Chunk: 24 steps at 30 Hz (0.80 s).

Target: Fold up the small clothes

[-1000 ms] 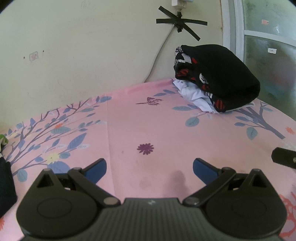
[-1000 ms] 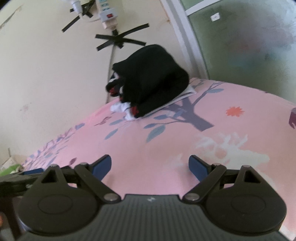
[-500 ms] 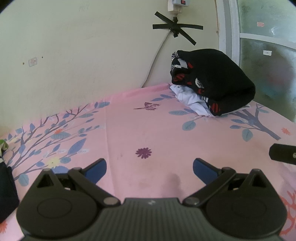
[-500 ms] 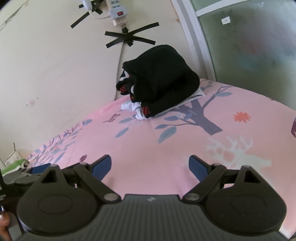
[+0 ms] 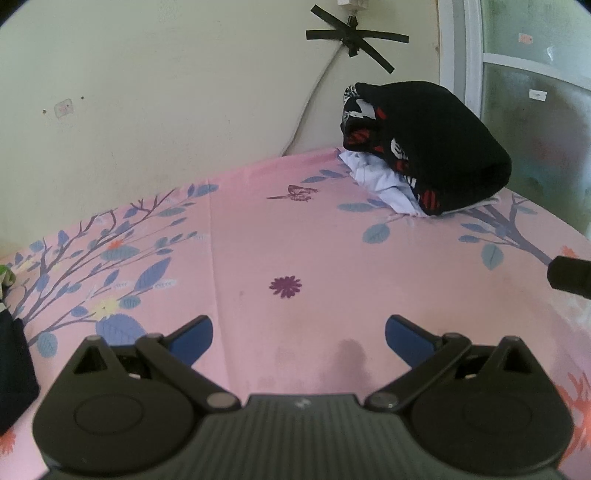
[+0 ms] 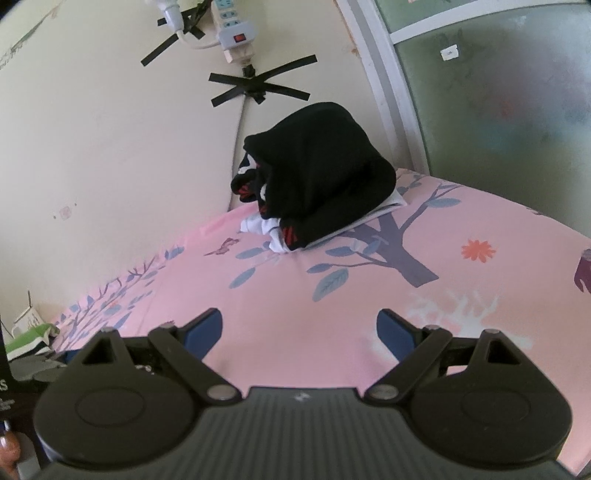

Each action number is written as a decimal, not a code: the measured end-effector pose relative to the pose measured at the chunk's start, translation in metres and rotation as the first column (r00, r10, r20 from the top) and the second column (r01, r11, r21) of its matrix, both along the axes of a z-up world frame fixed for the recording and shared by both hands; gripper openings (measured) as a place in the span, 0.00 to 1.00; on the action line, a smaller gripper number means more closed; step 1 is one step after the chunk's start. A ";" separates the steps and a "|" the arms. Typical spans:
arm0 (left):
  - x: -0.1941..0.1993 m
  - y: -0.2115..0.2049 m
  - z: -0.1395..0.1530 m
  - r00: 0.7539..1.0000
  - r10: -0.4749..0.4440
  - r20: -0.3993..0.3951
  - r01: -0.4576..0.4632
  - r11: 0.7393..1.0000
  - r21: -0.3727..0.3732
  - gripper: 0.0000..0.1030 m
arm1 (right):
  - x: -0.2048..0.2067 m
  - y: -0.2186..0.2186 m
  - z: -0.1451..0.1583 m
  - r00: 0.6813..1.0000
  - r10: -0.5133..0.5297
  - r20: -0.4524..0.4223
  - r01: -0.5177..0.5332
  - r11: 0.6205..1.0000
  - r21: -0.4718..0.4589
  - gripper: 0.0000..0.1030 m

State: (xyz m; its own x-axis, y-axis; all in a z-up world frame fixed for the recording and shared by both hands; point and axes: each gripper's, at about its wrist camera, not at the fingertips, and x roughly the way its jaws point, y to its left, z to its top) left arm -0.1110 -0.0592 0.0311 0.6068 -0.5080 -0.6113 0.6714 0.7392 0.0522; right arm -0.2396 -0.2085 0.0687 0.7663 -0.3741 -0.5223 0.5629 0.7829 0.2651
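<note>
Far right corner of the pink tree-and-leaf printed bedsheet (image 5: 295, 236): folded stack of small clothes (image 5: 424, 155), black knit garment on top, black piece with red and white print beneath, white garment at the bottom, pushed up near the cream wall (image 5: 147, 110) and the frosted glass window (image 5: 535, 129). No containers anywhere.

Only in the left wrist view: purple flower print (image 5: 285, 287) mid-sheet, dark fabric (image 5: 14, 373) at the near left edge, black tip of the right gripper (image 5: 570, 275) poking in from the right.

Only in the right wrist view: white power strip with red switch (image 6: 236, 31) taped to the wall, green-and-white box (image 6: 29, 332) far left.

Left gripper (image 5: 298, 334): blue-padded jaws spread wide, nothing between them, hovering over bare sheet. Right gripper (image 6: 300, 330): same, spread wide, holding nothing.
</note>
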 end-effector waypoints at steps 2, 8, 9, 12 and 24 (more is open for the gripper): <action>0.001 0.001 0.000 1.000 0.002 -0.007 -0.002 1.000 -0.002 1.00 | 0.000 0.001 0.001 1.000 0.004 -0.001 -0.004 1.000 -0.001 0.82; 0.002 0.002 0.001 1.000 0.017 -0.013 -0.017 1.000 -0.006 1.00 | 0.002 0.002 0.000 1.000 0.013 -0.010 -0.013 1.000 0.001 0.82; 0.003 0.002 0.001 1.000 0.018 -0.016 -0.019 1.000 -0.005 1.00 | 0.003 0.002 0.000 1.000 0.013 -0.011 -0.013 1.000 0.002 0.82; 0.004 0.002 0.000 0.999 0.021 -0.027 -0.021 1.000 -0.004 1.00 | 0.004 0.002 0.000 1.000 0.014 -0.018 -0.014 1.000 0.004 0.82; 0.007 0.004 0.000 0.998 0.029 -0.049 -0.029 1.000 -0.001 1.00 | 0.006 0.005 0.001 1.000 0.021 -0.021 -0.021 1.000 0.002 0.82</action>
